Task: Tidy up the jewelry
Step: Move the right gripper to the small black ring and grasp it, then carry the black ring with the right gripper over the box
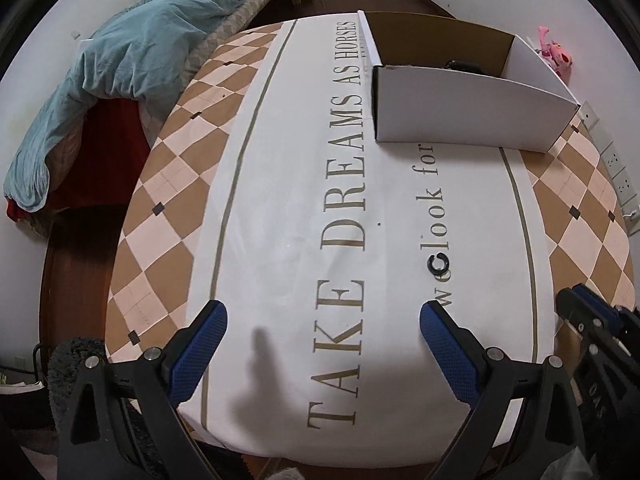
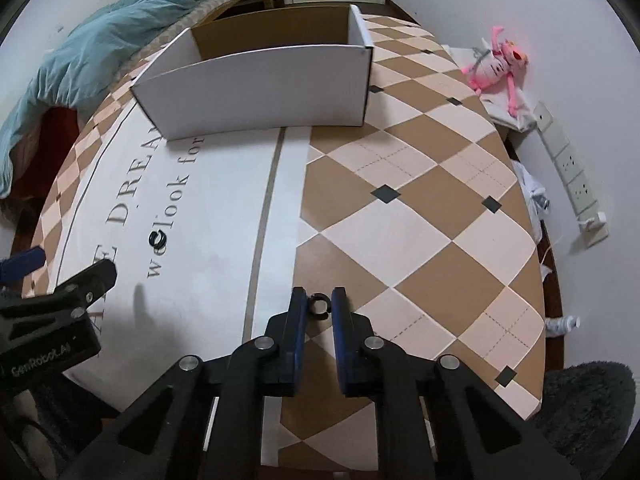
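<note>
Looking at it biggest to smallest, roughly:
table: round, covered in a checked cloth with lettering down the white middle strip; its near edge is cut off under the grippers in both views
box: white cardboard, open top, sitting at the far side of the table; I'd guess it's where the jewelry ends up; the left wrist view shows something dark poking above the wall at, can't tell what, so maybe one piece is already in; the floor of the box is hidden behind the front wall
left gripper: jaws spread wide, nothing between them, hanging over the white strip; not on anything yet
right gripper: jaws pulled in narrow around a small black ring right at the tips, near the edge of the checked area; looks pinched but whether the pads really press on it is hard to make out
second ring: black, open C shape, lying loose on the lettering ahead of the left gripper's right finger; untouched
progress: early I'd say; one ring being picked, one waiting, both well apart from the box
</note>
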`<state>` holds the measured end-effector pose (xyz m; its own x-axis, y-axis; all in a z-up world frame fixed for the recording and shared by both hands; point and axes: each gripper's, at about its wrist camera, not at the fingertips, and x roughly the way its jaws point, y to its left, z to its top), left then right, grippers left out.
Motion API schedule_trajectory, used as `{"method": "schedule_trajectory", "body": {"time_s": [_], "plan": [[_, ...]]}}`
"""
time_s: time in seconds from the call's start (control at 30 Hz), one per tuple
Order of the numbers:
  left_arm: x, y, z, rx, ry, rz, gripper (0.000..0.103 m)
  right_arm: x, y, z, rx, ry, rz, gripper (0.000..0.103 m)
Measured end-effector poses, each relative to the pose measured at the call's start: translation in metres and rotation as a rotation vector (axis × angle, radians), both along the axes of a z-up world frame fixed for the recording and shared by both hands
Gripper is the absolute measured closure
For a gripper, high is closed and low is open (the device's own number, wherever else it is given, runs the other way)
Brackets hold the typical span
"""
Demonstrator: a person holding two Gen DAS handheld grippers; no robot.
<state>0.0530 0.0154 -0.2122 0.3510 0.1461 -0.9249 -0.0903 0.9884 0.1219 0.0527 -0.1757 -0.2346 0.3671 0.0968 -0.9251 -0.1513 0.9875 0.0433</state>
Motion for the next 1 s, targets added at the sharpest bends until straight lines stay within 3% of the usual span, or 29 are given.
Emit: {"method": "schedule_trajectory", "body": {"time_s": [0.33,0.37,0.43,0.47,0.53,0.63,0.7,0.8,1.0], "plan": [[0.021,-0.022,-0.009,-0.096,-0.021,-0.054,0.007,0.020,-0.031,0.019,0.060,-0.024,-0.100,0.090],[0.022,-0.024,-0.008,-0.094,-0.028,-0.059,0.012,0.022,-0.034,0.019,0.061,-0.021,-0.109,0.090],[0.024,-0.028,-0.010,-0.091,-0.030,-0.078,0.042,0.025,-0.040,0.018,0.058,-0.019,-0.124,0.090],[0.025,-0.030,-0.012,-0.099,-0.019,-0.085,0.047,0.026,-0.043,0.017,0.059,-0.017,-0.131,0.090],[0.025,-0.031,-0.011,-0.122,-0.035,-0.090,0.067,0.028,-0.048,0.017,0.062,-0.014,-0.144,0.090],[0.025,-0.034,-0.009,-0.133,-0.042,-0.103,0.081,0.030,-0.053,0.015,0.060,-0.012,-0.154,0.090],[0.025,-0.035,-0.009,-0.138,-0.045,-0.110,0.089,0.030,-0.054,0.015,0.062,-0.012,-0.158,0.090],[0.023,-0.036,-0.009,-0.146,-0.048,-0.116,0.092,0.030,-0.053,0.017,0.064,-0.018,-0.159,0.090],[0.020,-0.036,-0.002,-0.179,-0.058,-0.120,0.092,0.030,-0.050,0.031,0.089,-0.044,-0.148,0.090]]}}
